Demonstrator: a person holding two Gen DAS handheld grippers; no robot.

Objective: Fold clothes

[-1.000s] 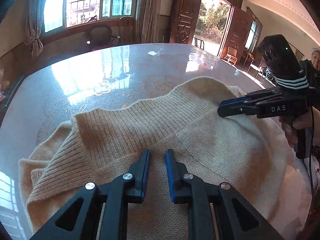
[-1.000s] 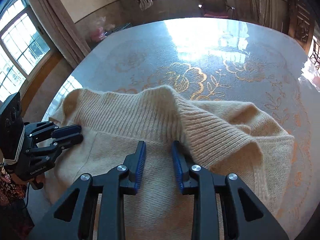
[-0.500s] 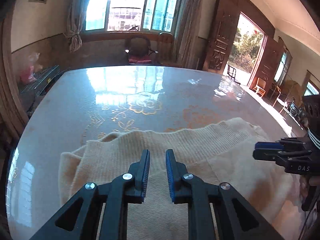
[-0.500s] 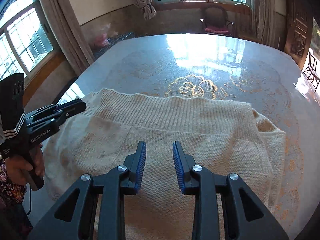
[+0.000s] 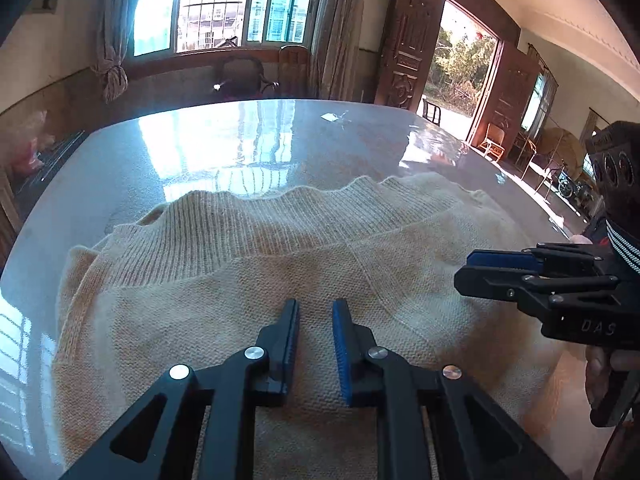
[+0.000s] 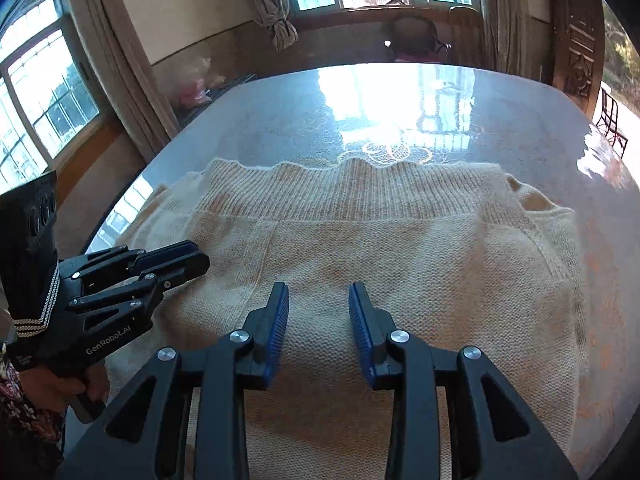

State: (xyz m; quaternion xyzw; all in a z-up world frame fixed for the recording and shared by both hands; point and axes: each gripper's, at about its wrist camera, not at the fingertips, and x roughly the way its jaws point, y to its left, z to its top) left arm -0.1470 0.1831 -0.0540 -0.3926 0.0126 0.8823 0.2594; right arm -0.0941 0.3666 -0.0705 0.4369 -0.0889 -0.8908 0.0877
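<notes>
the cream sweater looks soft, floppy and light; best pinched at its ribbed hem. left hand-held gripper narrowly open and right hand-held gripper a bit wider, both empty.

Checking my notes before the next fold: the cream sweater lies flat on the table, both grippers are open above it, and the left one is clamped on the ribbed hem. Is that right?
Not quite. The left gripper clamps nothing: the left wrist view shows its jaws apart with only sweater surface between them, short of the ribbed hem. The rest holds: the sweater lies flat on the table, and the right gripper is open too.
</notes>
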